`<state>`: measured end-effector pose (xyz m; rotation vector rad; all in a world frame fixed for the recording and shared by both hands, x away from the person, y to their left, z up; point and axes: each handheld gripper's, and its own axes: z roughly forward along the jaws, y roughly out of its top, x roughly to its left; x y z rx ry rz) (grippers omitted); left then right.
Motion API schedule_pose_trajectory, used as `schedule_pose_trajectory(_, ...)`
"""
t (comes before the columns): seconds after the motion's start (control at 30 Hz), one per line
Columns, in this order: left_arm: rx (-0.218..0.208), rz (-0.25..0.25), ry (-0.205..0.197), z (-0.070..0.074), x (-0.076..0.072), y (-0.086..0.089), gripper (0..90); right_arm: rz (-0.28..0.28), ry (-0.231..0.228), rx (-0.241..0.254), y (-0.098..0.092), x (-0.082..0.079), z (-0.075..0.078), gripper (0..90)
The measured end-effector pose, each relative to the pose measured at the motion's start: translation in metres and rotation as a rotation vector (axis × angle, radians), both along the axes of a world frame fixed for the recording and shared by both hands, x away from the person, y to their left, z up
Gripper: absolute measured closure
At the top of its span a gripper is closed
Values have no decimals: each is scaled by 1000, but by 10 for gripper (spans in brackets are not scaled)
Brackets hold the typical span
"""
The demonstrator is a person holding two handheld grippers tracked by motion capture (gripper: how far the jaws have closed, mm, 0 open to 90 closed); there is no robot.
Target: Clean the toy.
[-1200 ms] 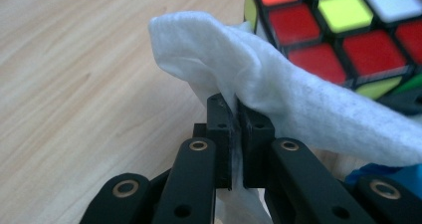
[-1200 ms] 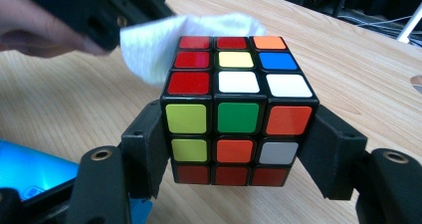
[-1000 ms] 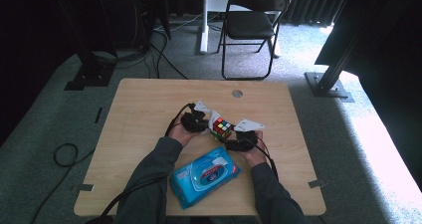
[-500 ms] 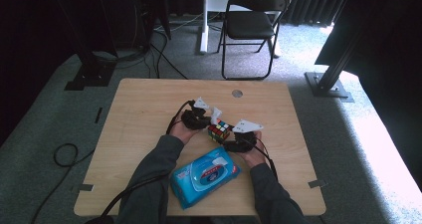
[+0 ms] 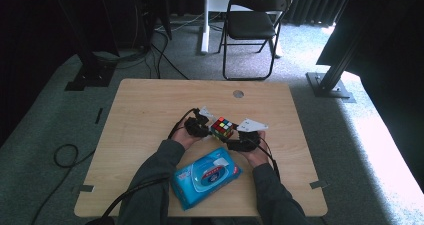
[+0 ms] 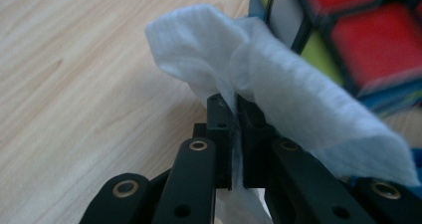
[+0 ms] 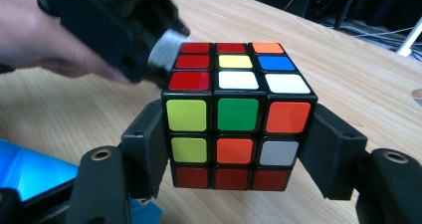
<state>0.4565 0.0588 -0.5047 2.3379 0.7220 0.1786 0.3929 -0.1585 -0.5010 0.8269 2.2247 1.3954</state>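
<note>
A scrambled puzzle cube (image 7: 238, 117) is clamped between the pads of my right gripper (image 7: 239, 149), just above the wooden table (image 5: 150, 105). In the high view the cube (image 5: 222, 127) sits between both hands at mid-table. My left gripper (image 6: 234, 109) is shut on a white wipe (image 6: 268, 89) that folds over its jaw tips. The wipe lies against the cube's side (image 6: 368, 45). In the right gripper view the left gripper (image 7: 124, 40) comes in from the upper left, with the wipe (image 7: 166, 47) at the cube's top left corner.
A blue pack of wet wipes (image 5: 206, 176) lies on the table in front of the person, between the forearms. A round cable hole (image 5: 238, 93) is near the far edge. A folding chair (image 5: 252, 25) stands on the carpet beyond the table.
The left hand has sunk a little, bringing the wipe lower against the cube. The right hand and the cube have stayed in place.
</note>
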Motion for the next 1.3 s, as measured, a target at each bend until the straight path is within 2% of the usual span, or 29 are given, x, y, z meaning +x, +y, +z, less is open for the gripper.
schedule_pose_trajectory(0.57,-1,25,3,-5,-1,12,853,-58,-10,33,-12,2,5,344)
schedule_pose_trajectory(0.87,9,-2,4,-7,-5,6,853,-63,-12,41,-11,3,7,344)
schedule_pose_trajectory(1.1,2,-8,4,-8,-7,5,853,-62,-23,39,-7,6,14,344)
schedule_pose_trajectory(1.3,-19,-18,-1,-5,-8,5,853,-60,-19,42,-3,7,13,344)
